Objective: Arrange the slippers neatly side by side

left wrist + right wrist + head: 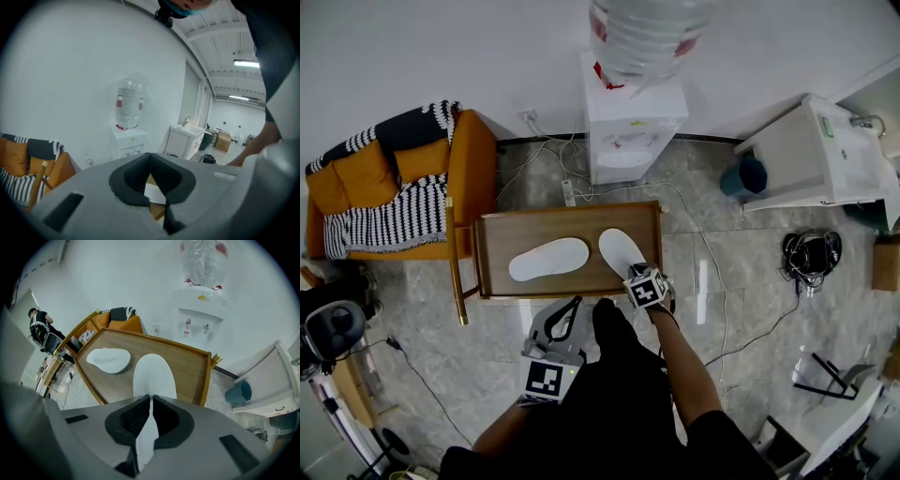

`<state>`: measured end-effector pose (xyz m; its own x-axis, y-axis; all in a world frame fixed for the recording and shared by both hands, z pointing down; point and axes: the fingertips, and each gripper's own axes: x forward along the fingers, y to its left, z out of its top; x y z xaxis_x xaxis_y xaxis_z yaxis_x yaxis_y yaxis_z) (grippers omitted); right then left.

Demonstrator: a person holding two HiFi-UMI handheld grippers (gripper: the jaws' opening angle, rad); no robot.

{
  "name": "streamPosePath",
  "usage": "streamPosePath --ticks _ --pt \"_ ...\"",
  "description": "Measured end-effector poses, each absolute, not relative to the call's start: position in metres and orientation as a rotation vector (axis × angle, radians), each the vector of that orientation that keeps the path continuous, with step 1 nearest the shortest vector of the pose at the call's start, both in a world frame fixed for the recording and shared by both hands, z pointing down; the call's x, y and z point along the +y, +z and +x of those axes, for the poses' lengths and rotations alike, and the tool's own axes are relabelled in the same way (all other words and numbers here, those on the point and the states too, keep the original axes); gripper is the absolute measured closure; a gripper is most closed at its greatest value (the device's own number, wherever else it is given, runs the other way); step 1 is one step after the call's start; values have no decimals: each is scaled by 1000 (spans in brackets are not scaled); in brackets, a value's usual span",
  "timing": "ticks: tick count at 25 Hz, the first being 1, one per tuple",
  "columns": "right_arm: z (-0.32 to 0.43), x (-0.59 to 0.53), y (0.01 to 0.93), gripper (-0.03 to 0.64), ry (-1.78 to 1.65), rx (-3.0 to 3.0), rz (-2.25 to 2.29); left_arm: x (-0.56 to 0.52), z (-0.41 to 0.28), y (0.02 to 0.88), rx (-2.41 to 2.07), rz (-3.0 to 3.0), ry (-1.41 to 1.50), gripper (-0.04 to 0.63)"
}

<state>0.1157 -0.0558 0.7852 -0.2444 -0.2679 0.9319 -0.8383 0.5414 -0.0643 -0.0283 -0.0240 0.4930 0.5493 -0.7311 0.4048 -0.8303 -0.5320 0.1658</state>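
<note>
Two white slippers lie on a low wooden table (497,234). The left slipper (548,259) (108,359) lies crosswise near the table's middle. The right slipper (622,251) (154,376) points away from me, its toe angled toward the far left. My right gripper (639,274) (150,401) is at this slipper's heel, by the table's front edge, shut on the thin white heel edge. My left gripper (565,314) (150,161) hangs below the table's front edge, close to my body, shut and holding nothing. It points up toward the wall.
A white water dispenser (633,112) stands behind the table. An orange sofa with a striped blanket (394,187) is at the left. A white cabinet (825,155), a blue bin (750,175) and cables (811,253) are at the right. A person (40,326) stands far left.
</note>
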Motion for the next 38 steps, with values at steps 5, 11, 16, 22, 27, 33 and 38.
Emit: streamPosePath --ticks 5,11,16,22,27,33,38 --pt "115 -56 777 591 771 -1785 983 -21 -29 491 -1280 2458 402 586" --pt "121 -59 771 594 946 -1760 1127 -15 -28 488 -1279 2465 398 586" --pt "129 -59 773 595 1161 -1696 1248 -11 -31 486 -1287 2466 395 586" --pt "134 -61 780 595 1274 -1668 1323 -8 -33 487 -1296 2458 391 586" --pt "136 -63 789 595 1265 -1652 1328 -7 -33 487 -1299 2454 396 586" --pt "135 -64 798 595 1251 -1651 1303 -7 -31 489 -1305 2442 397 586" --pt "133 -65 800 594 1235 -1664 1276 -8 -28 490 -1311 2433 404 586"
